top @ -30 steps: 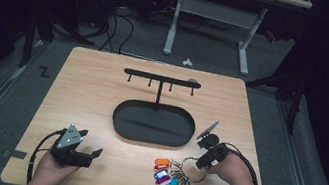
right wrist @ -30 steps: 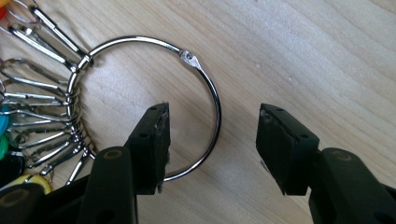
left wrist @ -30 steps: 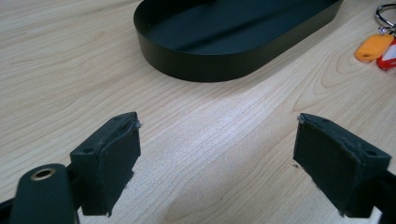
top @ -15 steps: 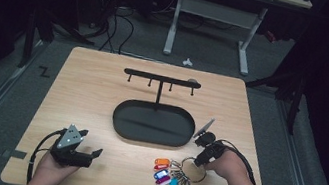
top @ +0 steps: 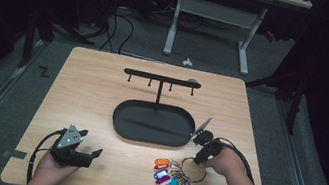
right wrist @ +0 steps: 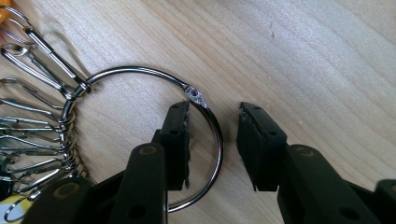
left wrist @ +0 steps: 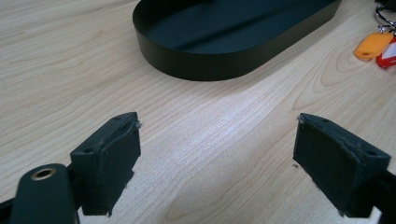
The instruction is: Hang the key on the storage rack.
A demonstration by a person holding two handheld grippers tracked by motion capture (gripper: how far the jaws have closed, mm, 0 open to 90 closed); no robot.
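As jaws close, key ring (right wrist: 212, 140) between right hand-held gripper (right wrist: 214, 140) pads

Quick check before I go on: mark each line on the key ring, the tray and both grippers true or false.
1. The right gripper straddles the wire of the key ring. True; its jaws have just been closing, pads not yet pressing.
2. The key ring hangs on the hook rack. False; it lies on the table.
3. The left gripper holds a tag. False; its jaws are open over bare wood.
4. The black tray is empty. True.
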